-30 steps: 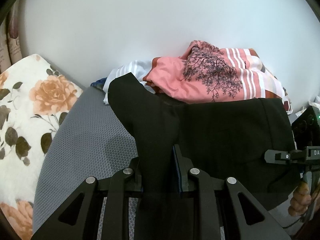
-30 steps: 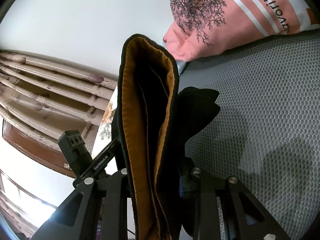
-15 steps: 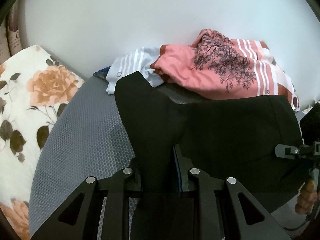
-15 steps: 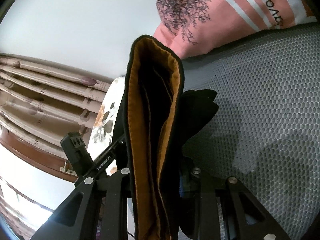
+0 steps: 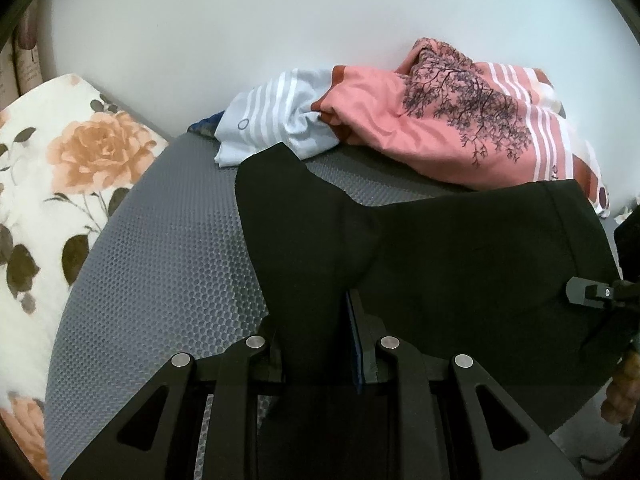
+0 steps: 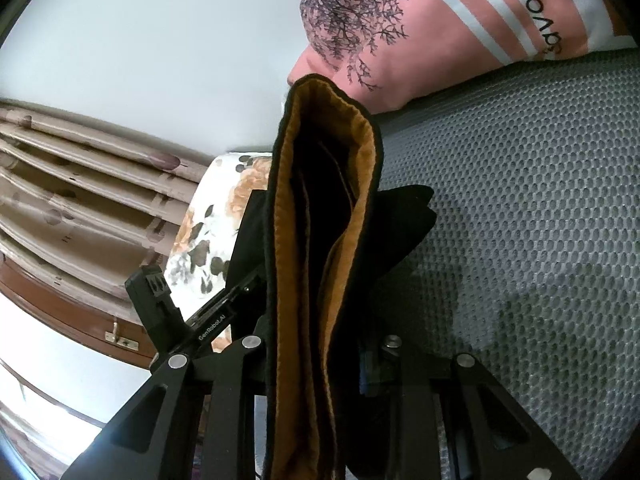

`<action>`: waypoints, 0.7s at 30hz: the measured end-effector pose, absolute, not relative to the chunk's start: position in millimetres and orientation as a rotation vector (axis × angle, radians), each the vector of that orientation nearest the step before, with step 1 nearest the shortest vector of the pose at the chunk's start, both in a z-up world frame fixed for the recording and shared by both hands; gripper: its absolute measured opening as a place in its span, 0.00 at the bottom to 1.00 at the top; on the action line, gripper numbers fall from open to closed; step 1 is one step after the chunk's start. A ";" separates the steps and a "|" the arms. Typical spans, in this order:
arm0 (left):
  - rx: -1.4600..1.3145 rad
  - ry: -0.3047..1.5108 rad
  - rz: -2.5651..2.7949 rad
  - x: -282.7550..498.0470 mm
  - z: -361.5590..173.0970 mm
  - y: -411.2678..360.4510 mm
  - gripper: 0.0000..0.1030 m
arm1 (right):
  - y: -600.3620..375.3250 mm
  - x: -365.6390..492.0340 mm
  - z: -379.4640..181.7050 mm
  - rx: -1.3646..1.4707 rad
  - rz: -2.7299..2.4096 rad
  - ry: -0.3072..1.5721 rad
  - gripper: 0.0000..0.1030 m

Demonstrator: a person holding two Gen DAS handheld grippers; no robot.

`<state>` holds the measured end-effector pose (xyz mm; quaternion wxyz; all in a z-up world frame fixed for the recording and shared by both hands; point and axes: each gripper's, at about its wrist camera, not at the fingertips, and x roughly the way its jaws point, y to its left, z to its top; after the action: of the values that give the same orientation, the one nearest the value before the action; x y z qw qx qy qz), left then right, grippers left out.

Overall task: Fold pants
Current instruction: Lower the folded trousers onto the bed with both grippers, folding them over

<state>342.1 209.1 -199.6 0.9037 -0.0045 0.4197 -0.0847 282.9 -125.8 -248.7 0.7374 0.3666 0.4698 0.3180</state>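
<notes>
The black pants (image 5: 460, 256) hang stretched between both grippers above the grey mesh surface (image 5: 160, 280). My left gripper (image 5: 316, 340) is shut on one end of the black cloth. My right gripper (image 6: 320, 356) is shut on the other end, where the orange-brown lining (image 6: 292, 264) of the pants shows in a folded bunch. The right gripper also shows at the right edge of the left wrist view (image 5: 592, 292). The left gripper also shows in the right wrist view (image 6: 160, 304), to the left of the bunch.
A pile of clothes lies at the back by the white wall: a pink tree-print shirt (image 5: 452, 128) and a white striped garment (image 5: 276, 120). A floral cushion (image 5: 48, 184) lies left of the grey surface. Curtains (image 6: 80, 200) hang beyond it.
Both grippers have pulled back toward me with the pants. More grey surface shows between the black cloth and the clothes pile. Both grips are unchanged.
</notes>
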 end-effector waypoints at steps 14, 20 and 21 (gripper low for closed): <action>-0.005 0.859 -0.152 345.4 -215.5 212.3 0.26 | -133.2 276.3 -262.9 0.768 0.647 1.038 0.23; -0.013 0.851 -0.142 346.0 -222.5 215.5 0.32 | -127.1 274.7 -265.3 0.729 0.626 1.036 0.23; -0.012 0.849 -0.140 346.1 -223.5 215.8 0.33 | -125.9 273.8 -264.9 0.724 0.624 1.034 0.23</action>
<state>346.1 215.8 -223.5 0.9089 -0.0057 0.4113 -0.0680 273.8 -125.9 -264.9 0.7621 0.3329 0.4753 0.2870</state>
